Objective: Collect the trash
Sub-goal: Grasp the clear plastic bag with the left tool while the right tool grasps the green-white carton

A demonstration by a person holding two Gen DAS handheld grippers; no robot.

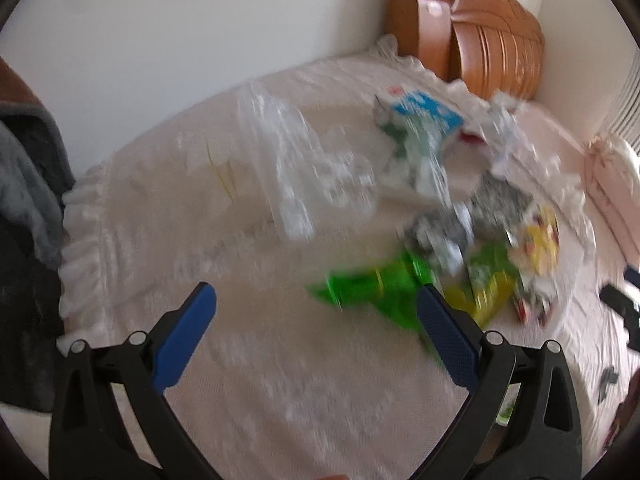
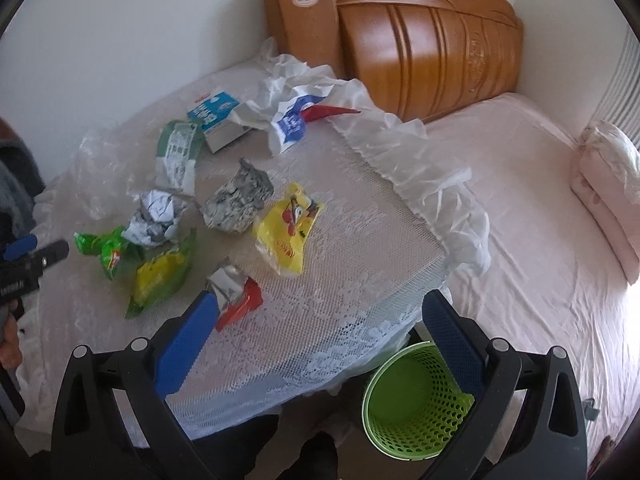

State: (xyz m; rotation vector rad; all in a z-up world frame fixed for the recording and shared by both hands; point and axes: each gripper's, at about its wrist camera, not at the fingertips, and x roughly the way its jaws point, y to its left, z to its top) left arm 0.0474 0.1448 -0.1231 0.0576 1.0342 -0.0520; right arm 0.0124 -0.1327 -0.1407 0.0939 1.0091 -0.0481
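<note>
Trash lies scattered on a table with a white lace cloth (image 2: pixel 340 272). In the right wrist view I see a green wrapper (image 2: pixel 106 250), a yellow-green packet (image 2: pixel 160 276), a red and silver wrapper (image 2: pixel 236 292), a yellow bag (image 2: pixel 290 228), two crumpled paper balls (image 2: pixel 236 200), a green-white pack (image 2: pixel 178 152) and a blue carton (image 2: pixel 218 118). A green mesh bin (image 2: pixel 416 400) stands on the floor below the table edge. My right gripper (image 2: pixel 320 312) is open and empty above the near edge. My left gripper (image 1: pixel 316 304) is open and empty, just short of the green wrapper (image 1: pixel 364 284); this view is blurred.
A clear plastic sheet (image 1: pixel 296 160) lies at the table's left. A white plastic bag (image 2: pixel 304 100) lies at the far side. A bed with pink sheets (image 2: pixel 540 240) and a wooden headboard (image 2: pixel 420 40) stands to the right. Dark clothing (image 1: pixel 28 200) hangs at the left.
</note>
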